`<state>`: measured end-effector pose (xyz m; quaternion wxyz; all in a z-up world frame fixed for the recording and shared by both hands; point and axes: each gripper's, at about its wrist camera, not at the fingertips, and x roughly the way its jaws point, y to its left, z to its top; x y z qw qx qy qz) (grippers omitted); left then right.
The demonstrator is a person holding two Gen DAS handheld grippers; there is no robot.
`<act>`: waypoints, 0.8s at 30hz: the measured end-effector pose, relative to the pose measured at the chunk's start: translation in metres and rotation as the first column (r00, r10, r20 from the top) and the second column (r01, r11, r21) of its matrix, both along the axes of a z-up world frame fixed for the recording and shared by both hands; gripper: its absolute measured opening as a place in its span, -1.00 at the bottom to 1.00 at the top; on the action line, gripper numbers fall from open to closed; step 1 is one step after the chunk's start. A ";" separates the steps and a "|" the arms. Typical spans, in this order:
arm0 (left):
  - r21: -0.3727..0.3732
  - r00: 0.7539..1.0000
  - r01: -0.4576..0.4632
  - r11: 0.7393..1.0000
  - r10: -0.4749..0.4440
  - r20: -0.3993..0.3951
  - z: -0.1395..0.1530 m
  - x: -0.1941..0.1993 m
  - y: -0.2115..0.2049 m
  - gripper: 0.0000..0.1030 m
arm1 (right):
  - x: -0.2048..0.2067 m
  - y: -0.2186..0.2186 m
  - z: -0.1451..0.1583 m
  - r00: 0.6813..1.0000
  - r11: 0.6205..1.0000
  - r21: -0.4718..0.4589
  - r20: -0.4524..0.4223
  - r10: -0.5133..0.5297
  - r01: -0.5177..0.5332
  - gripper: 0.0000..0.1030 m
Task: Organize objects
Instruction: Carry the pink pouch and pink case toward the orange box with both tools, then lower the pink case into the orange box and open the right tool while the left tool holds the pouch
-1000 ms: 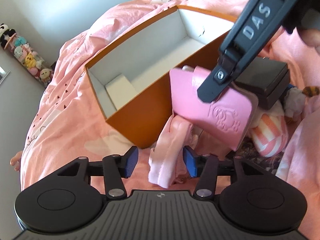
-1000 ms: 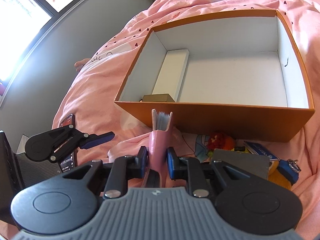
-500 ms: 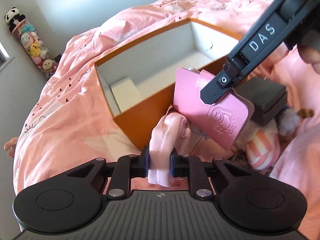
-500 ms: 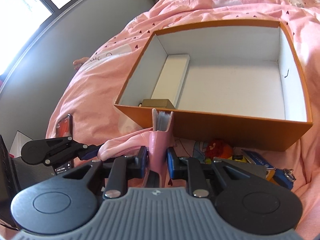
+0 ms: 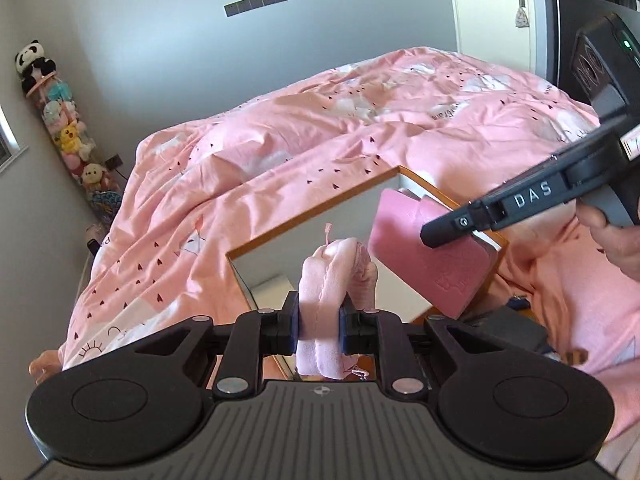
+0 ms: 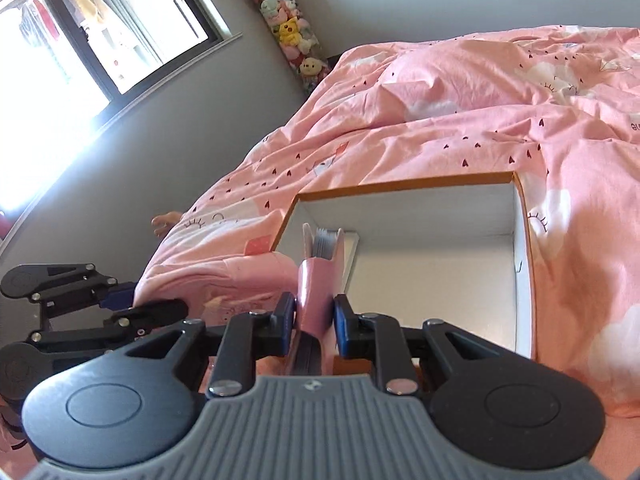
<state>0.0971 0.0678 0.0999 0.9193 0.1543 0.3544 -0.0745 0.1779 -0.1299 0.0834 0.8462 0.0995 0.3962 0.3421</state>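
My left gripper (image 5: 319, 324) is shut on a bundle of soft pink cloth (image 5: 324, 280), lifted above the near edge of the orange box (image 5: 304, 220). My right gripper (image 6: 315, 320) is shut on a pink notebook (image 6: 316, 280) whose page edges point up, held over the box's near wall. In the left wrist view the pink notebook (image 5: 432, 264) hangs to the right under the right gripper's black finger (image 5: 460, 226). The orange box (image 6: 404, 186) has white inner walls and a white insert (image 6: 352, 252) at its left end.
A rumpled pink duvet (image 5: 320, 128) covers the bed all around the box. A tall tube of plush toys (image 6: 288, 28) stands by the grey wall next to a bright window (image 6: 80, 40). A dark case (image 5: 508, 328) lies to the right of the box. A person's hand (image 5: 616, 236) holds the right tool.
My left gripper closed on the pink cloth and lifted it off the bed. Both grippers rose, so the box now sits lower in each view. The right gripper kept its hold on the notebook.
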 end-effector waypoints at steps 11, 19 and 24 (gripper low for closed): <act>0.004 0.993 -0.009 1.000 0.009 -0.116 -0.037 0.073 0.016 -0.61 | 0.072 0.034 -0.070 0.985 0.997 0.025 -0.156 -0.073 0.078 -0.57; -0.054 0.990 -0.027 0.998 0.020 -0.140 -0.050 0.104 0.033 -0.61 | 0.098 0.065 -0.118 0.963 0.997 -0.022 -0.261 -0.074 0.071 -0.57; -0.092 0.987 -0.026 0.995 0.011 -0.162 -0.058 0.114 0.040 -0.60 | 0.102 0.069 -0.140 0.934 0.999 0.003 -0.355 -0.032 0.036 -0.57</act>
